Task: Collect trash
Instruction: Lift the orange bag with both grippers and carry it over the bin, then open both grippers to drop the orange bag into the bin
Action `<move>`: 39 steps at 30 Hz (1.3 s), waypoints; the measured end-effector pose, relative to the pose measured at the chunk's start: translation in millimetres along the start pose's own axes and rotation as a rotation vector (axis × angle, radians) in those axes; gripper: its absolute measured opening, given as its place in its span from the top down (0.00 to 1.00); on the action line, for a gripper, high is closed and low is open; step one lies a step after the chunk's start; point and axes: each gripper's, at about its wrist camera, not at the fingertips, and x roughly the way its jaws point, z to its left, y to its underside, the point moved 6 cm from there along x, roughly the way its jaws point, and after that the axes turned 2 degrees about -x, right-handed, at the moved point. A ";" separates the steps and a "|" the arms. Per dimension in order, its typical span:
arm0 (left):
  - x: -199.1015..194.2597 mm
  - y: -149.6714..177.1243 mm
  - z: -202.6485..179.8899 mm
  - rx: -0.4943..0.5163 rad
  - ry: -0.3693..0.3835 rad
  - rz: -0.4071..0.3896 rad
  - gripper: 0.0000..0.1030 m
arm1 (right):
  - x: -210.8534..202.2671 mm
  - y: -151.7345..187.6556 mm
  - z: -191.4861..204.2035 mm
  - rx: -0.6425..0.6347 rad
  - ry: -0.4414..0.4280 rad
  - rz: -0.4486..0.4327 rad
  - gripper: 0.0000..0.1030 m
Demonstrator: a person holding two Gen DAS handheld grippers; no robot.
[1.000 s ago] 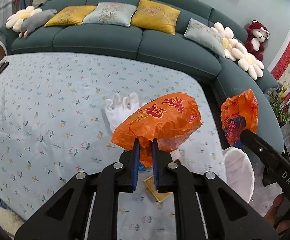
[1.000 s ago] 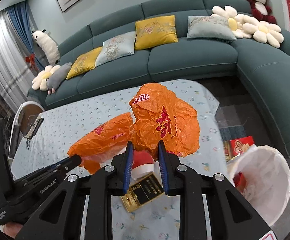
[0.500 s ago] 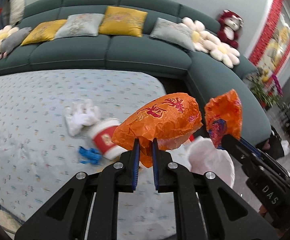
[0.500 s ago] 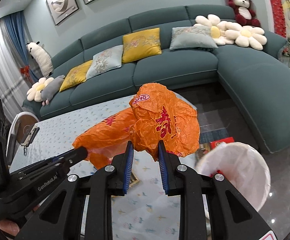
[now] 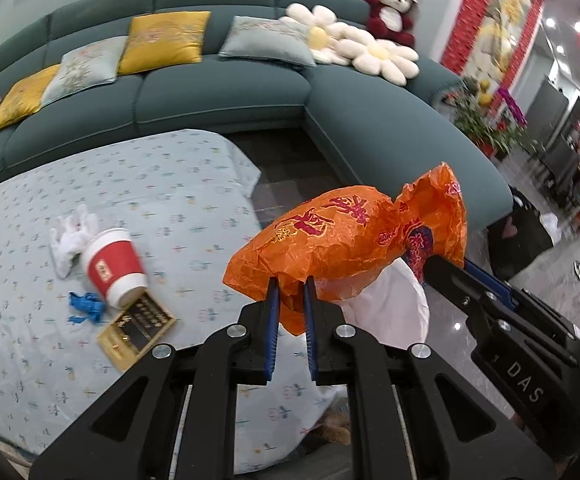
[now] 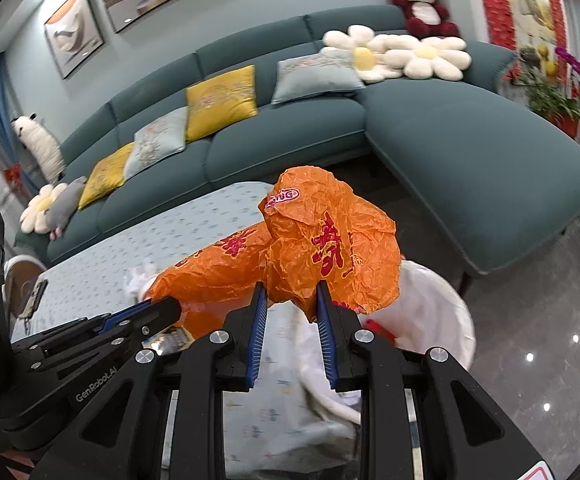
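Sofa [image 5: 218, 92]: teal, behind your bench [image 5: 102, 208] with its floral cloth.
Bin [image 6: 438, 312]: white-lined, beside the bench, under both bags.
Left orange bag [image 5: 330, 248]: red characters; your left gripper [image 5: 289, 300] is clamped on it.
Right orange bag [image 6: 330, 248]: your right gripper [image 6: 290, 304] pinches it.
Writing: "GenRobot.AI", "DAS" on the grippers.

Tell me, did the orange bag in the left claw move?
Yes. The orange bag went right, off the table, over the white bin.
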 end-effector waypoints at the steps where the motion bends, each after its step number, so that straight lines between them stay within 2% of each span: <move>1: 2.4 1.2 -4.4 0.008 0.004 0.006 0.89 | 0.1 1.2 -6.0 0.007 0.009 0.001 0.77; 8: 22.2 9.6 -30.4 0.052 0.021 0.053 0.89 | 3.7 11.6 -35.3 0.049 0.041 0.017 0.77; 21: 47.5 16.0 -50.6 0.075 0.046 0.108 0.88 | 13.9 17.9 -55.4 0.089 0.068 0.039 0.76; 27: 53.0 15.5 -45.8 0.044 0.048 0.118 0.81 | 15.7 16.1 -55.9 0.098 0.093 0.030 0.68; 30: 52.6 15.1 -44.4 0.031 0.050 0.114 0.78 | 16.3 16.0 -56.2 0.102 0.093 0.031 0.67; 33: 50.5 13.4 -42.9 0.018 0.045 0.105 0.67 | 15.7 15.8 -55.6 0.102 0.093 0.030 0.66; 39: 46.0 10.5 -34.8 -0.009 0.033 0.091 0.61 | 14.5 15.0 -52.4 0.095 0.089 0.028 0.64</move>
